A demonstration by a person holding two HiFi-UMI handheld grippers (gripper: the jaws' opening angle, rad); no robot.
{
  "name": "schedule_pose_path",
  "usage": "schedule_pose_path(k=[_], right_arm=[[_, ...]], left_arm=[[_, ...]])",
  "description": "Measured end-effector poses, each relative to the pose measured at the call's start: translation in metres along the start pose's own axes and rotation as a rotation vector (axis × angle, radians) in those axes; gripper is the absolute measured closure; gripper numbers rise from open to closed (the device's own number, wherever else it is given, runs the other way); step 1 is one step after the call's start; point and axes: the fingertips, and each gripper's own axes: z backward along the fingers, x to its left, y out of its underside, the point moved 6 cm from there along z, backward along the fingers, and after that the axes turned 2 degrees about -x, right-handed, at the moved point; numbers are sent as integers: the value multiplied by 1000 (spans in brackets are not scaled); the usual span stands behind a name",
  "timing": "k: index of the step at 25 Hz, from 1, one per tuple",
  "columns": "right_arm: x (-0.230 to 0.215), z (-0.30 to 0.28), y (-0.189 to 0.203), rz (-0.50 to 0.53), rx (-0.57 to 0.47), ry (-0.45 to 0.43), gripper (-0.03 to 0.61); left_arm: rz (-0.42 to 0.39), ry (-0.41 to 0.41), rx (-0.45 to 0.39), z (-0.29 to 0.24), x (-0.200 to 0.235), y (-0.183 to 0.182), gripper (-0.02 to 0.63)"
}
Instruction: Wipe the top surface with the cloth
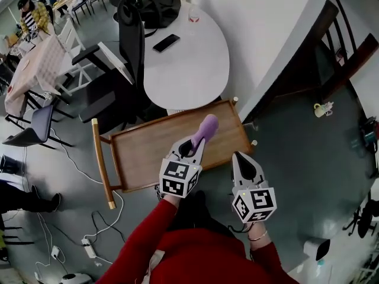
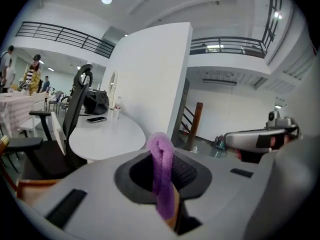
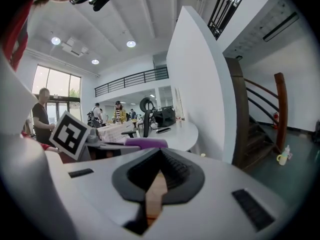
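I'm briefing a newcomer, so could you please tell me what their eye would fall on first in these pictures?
The purple cloth, pinched in the left tool, stands out over the wooden top at the centre of the head view. The right tool hangs beside it, shut and empty. Beyond stands a white oval table bearing a dark phone.

Left gripper (image 1: 194,144) pinches the cloth (image 1: 208,125); right gripper (image 1: 243,157) closed.

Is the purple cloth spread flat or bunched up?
Bunched up: the purple fleece cloth sticks out as a narrow roll pinched in the left claw, over the wooden tabletop.
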Motion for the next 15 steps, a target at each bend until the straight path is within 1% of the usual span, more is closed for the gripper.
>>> schedule_pose_path(k=[2,3,5,7,11,13,15], right_arm=[[-3,1,1,-22,19,22,568],[-6,2,2,-36,31,37,568],[-12,5,4,-67,49,66,567],[-17,5,6,-84,59,90,568],[-27,6,14,-107,91,135,566],[-36,9,17,-129,104,161,567],[-44,13,18,-143,117,181,567]], left_arm=[[-32,38,34,-23,-3,-3,560],[-34,61,55,-37,-4,-5,561],[-22,110,108,-70,-9,-4,560],[-11,135,164,-105,-12,0,561],[17,115,253,-163,-13,16,561],[32,84,293,-189,-15,26,560],[44,35,313,-212,-17,32,561]])
